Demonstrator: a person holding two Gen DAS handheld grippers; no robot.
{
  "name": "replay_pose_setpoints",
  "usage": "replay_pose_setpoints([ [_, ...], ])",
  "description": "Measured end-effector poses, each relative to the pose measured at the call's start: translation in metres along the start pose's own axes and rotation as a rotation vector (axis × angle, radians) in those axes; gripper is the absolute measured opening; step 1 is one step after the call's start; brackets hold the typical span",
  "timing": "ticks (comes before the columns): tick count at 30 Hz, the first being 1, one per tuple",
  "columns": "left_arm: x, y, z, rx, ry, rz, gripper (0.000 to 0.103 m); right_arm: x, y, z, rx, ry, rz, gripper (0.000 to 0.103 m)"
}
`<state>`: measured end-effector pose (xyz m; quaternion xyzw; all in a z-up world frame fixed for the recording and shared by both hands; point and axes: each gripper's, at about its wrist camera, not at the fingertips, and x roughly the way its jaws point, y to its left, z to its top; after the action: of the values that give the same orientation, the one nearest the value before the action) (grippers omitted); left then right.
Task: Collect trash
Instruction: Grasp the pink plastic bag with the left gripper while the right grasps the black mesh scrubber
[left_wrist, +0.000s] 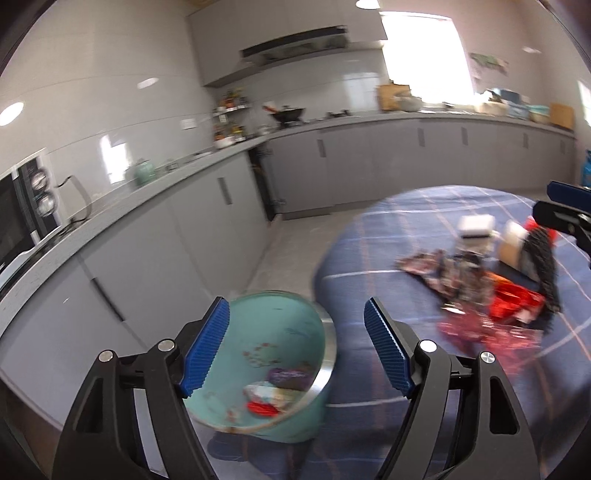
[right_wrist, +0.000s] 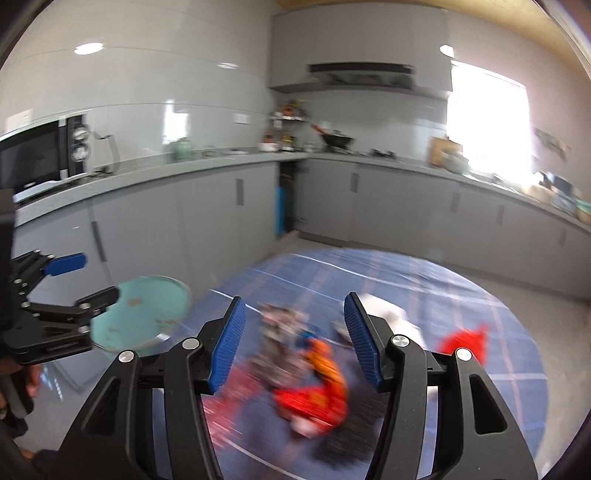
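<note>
A pile of trash (left_wrist: 476, 284), made of red, orange and patterned wrappers with white cartons, lies on a round table under a blue plaid cloth (left_wrist: 406, 229). A teal bin with a steel rim (left_wrist: 273, 362) stands on the floor beside the table's left edge, with a few wrappers inside. My left gripper (left_wrist: 295, 306) hangs open above the bin's rim, nothing between its fingers. My right gripper (right_wrist: 293, 301) is open over the blurred trash pile (right_wrist: 314, 369), not touching it. In the right wrist view, the left gripper (right_wrist: 99, 277) is beside the bin (right_wrist: 144, 314).
Grey kitchen cabinets and a counter (right_wrist: 221, 162) run along the far walls, carrying a microwave (right_wrist: 37, 155), a kettle, a wok (right_wrist: 336, 140) and boxes. Tiled floor (left_wrist: 295, 236) lies between table and cabinets. A hand grips the left gripper's handle (right_wrist: 14, 384).
</note>
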<state>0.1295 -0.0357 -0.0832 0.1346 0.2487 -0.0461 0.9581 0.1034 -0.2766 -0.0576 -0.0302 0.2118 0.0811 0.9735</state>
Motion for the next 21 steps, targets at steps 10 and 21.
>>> replay_pose_setpoints([
  [10,-0.017,-0.081,0.007,0.064,-0.003,-0.130,0.078,-0.019,-0.072,-0.061,0.084,0.083,-0.133,0.059],
  [21,0.011,-0.129,0.007,0.133,0.093,-0.152,0.083,-0.032,-0.103,-0.082,0.154,0.058,-0.159,0.066],
])
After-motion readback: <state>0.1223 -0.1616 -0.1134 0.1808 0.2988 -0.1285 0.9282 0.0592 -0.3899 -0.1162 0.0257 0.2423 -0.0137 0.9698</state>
